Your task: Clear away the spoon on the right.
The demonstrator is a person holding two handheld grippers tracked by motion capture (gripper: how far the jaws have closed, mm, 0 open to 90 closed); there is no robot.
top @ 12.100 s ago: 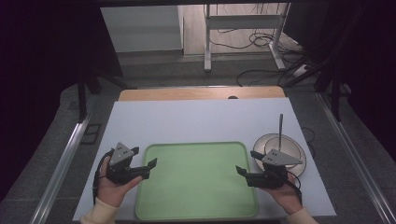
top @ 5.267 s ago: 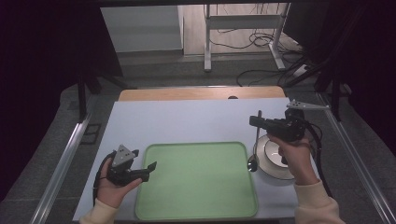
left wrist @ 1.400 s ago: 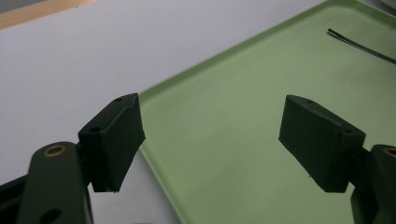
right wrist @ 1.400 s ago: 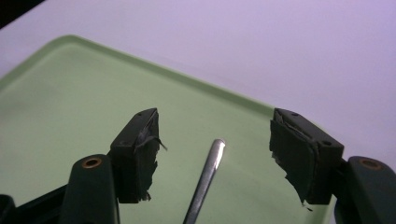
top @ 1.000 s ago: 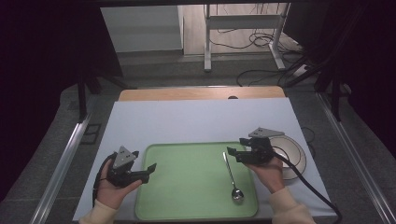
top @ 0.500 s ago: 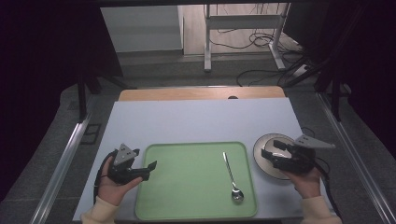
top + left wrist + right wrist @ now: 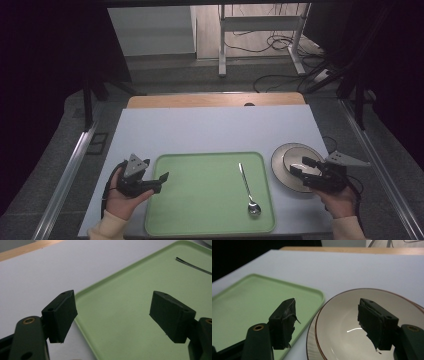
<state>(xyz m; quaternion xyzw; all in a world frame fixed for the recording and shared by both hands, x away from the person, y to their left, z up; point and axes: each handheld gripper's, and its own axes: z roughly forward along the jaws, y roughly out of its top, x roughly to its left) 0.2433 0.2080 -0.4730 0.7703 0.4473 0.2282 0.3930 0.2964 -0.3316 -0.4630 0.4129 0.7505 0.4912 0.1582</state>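
Right gripper [image 7: 303, 167], fingers spread and empty, hangs over the cream brown-rimmed bowl [image 7: 289, 161] beside the green tray [image 7: 200, 200], seemingly to grip its rim.

high: overhead, facing forward-down | claw views: low, close to table | shared: green tray [image 7: 200, 200]

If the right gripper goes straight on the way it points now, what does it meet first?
Probably the bowl: the right gripper is open and its jaws straddle the near rim, pointing over the hollow. Its height above the bowl is unclear.
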